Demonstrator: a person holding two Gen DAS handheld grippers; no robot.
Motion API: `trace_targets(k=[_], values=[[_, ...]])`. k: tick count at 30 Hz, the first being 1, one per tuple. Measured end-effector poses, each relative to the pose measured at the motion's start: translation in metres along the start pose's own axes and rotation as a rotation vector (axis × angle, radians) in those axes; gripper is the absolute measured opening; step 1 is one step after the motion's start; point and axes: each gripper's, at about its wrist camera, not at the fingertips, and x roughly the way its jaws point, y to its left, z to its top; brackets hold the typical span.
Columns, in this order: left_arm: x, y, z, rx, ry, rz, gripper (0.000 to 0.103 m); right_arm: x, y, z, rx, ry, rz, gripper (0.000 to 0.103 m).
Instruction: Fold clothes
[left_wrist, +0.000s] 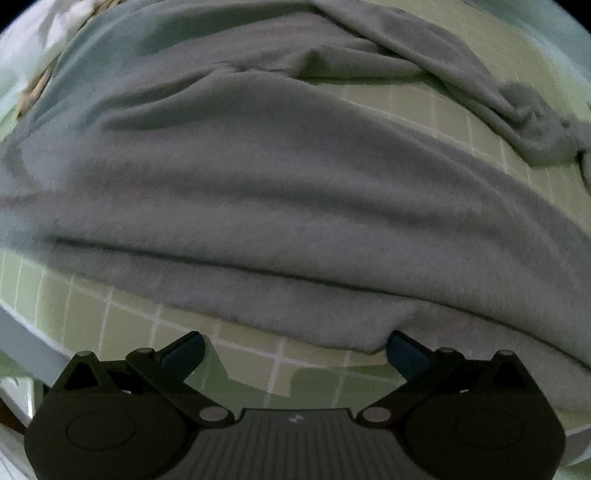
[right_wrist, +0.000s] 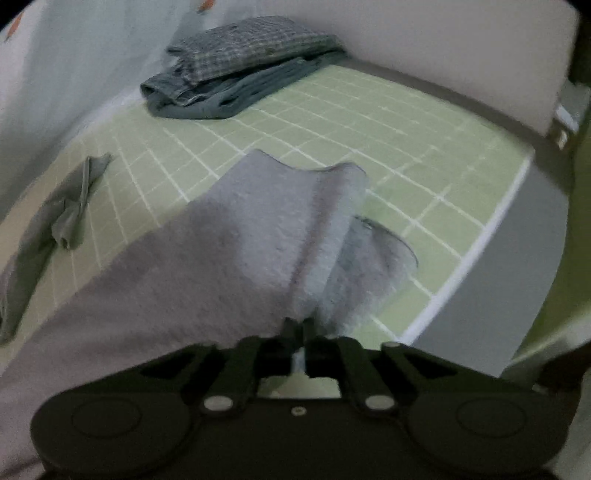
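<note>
A grey fleecy garment (left_wrist: 280, 177) lies spread and rumpled over a green checked sheet (left_wrist: 258, 365). One sleeve (left_wrist: 517, 110) trails to the upper right. My left gripper (left_wrist: 295, 350) points straight down just in front of the garment's near hem, open, with nothing between its blue-padded fingers (left_wrist: 184, 352). In the right wrist view my right gripper (right_wrist: 297, 326) is shut on an edge of the grey garment (right_wrist: 258, 236), which rises from the jaws in a lifted fold above the sheet (right_wrist: 369, 125).
A pile of folded clothes, a checked shirt (right_wrist: 251, 48) on top of dark blue-grey pieces, sits at the far back by a pale wall. A grey sleeve (right_wrist: 70, 206) lies at the left. The bed's edge (right_wrist: 480, 240) drops off at the right.
</note>
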Motion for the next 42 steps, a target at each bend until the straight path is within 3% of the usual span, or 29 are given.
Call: trace_targets(k=[1,2,3,5,7,10,15,16,20,30,35,42], values=[[-0.004,0.012,-0.002,-0.030,-0.003,-0.018,0.103,-0.001,0.001,-0.001,0.013,-0.009,-0.003,0.041],[-0.009,0.026,-0.004,-0.068,-0.008,-0.037,0.103,-0.002,0.002,-0.001,0.025,-0.018,-0.007,0.051],[-0.014,0.040,-0.006,-0.106,-0.016,-0.046,0.103,-0.002,0.002,-0.002,0.036,-0.017,-0.008,0.057],[-0.019,0.079,0.028,-0.195,-0.045,-0.028,0.103,-0.001,0.004,-0.003,0.058,-0.015,-0.010,0.058],[-0.024,0.119,0.062,-0.283,-0.075,-0.009,0.103,-0.001,0.006,-0.005,0.077,-0.010,-0.016,0.066],[-0.006,0.148,0.090,-0.424,-0.119,0.041,0.101,-0.005,0.012,-0.011,0.082,-0.009,-0.022,0.068],[0.010,0.187,0.099,-0.580,-0.190,0.084,0.081,-0.015,0.031,-0.022,0.041,0.001,-0.005,0.073],[-0.003,0.205,0.093,-0.583,-0.197,0.090,0.078,-0.017,0.035,-0.025,0.029,0.005,-0.005,0.074],[-0.006,0.220,0.083,-0.533,-0.185,0.141,0.061,-0.021,0.054,-0.034,-0.006,0.027,-0.004,0.076],[-0.017,0.226,0.082,-0.481,-0.221,0.199,0.065,-0.030,0.056,-0.053,0.039,0.044,-0.049,0.077],[-0.007,0.220,0.096,-0.515,-0.211,0.201,0.073,-0.025,0.047,-0.053,0.076,0.028,-0.039,0.066],[-0.008,0.246,0.096,-0.581,-0.216,0.188,0.074,-0.029,0.021,-0.037,0.213,-0.060,-0.024,0.063]])
